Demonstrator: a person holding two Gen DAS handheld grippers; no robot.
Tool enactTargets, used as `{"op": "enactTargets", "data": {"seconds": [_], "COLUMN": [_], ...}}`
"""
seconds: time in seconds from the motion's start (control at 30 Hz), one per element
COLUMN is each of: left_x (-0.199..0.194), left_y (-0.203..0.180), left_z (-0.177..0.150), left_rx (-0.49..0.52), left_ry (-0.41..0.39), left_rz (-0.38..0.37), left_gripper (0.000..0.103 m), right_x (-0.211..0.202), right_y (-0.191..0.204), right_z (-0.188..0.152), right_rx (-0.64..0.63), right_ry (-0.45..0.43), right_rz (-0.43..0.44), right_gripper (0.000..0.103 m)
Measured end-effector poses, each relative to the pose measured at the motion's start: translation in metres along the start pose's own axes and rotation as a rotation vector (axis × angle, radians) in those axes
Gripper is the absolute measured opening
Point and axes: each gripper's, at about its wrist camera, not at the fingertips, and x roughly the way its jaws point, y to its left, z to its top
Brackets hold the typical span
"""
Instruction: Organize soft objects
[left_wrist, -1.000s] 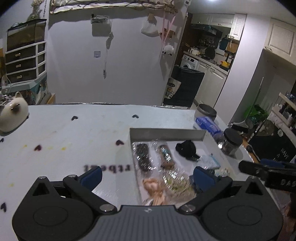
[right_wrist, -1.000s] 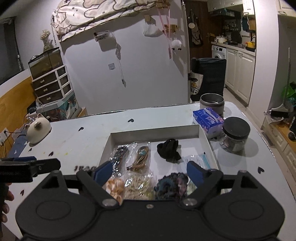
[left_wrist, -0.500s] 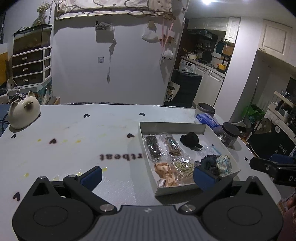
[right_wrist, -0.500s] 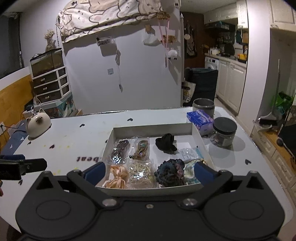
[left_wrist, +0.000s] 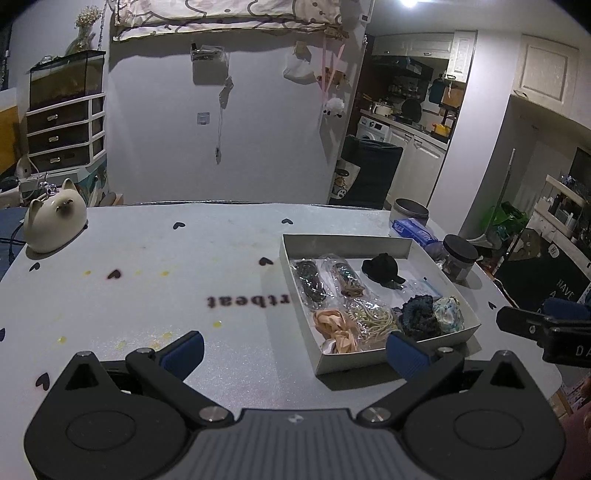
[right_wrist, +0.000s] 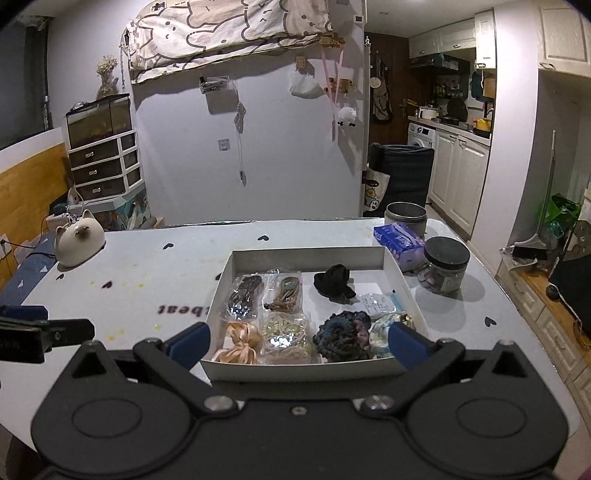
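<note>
At the far left of the table (right_wrist: 155, 258) we see a cream cat-shaped ornament (right_wrist: 78, 238) sitting near the edge, well apart from everything else. Nearer to us, printed dark letters and small hearts mark the pale tabletop, with a few yellow spots among them.

Our left gripper (left_wrist: 293, 347) hangs over the bare table with its blue pads spread wide and nothing between them; its right pad overlaps the near edge of the box in that view, though we cannot tell whether it touches. Our right gripper (right_wrist: 299, 338) stands just as wide, its pads empty, facing the near wall of the white box (right_wrist: 306, 254).

Inside the box, going left to right, the far row holds a dark bagged hair tie (right_wrist: 245, 295), a brown bagged one (right_wrist: 286, 291), and a black scrunchie (right_wrist: 332, 282) lying loose. The near row holds a peach ribbon bow (right_wrist: 240, 341), a bag of cream beaded bands (right_wrist: 284, 336), a dark blue knitted scrunchie (right_wrist: 343, 336), and a pale shiny scrunchie (right_wrist: 384, 325) in the right near corner. A small paper label (right_wrist: 375, 302) lies flat between the black scrunchie and the pale one.

To the right of the box, a blue tissue pack (right_wrist: 399, 238) lies at the far side, with a grey tin (right_wrist: 405, 216) behind it, and a jar with a dark lid (right_wrist: 445, 267) stands just beside the box's right wall.
</note>
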Motion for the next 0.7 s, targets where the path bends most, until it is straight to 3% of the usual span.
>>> {"op": "enactTargets", "data": {"seconds": [0.7], "left_x": [-0.0075], "left_y": [0.0000], "left_z": [-0.0016], "left_rx": [-0.008], "left_ry": [-0.012], "left_rz": [0.024], "left_gripper": [0.103], "right_x": [-0.0014], "right_y": [0.0051], "right_z": [-0.0017], "right_rx": [-0.008], "right_ry": [0.012], "right_rz": [0.028], "right_gripper": [0.103]}}
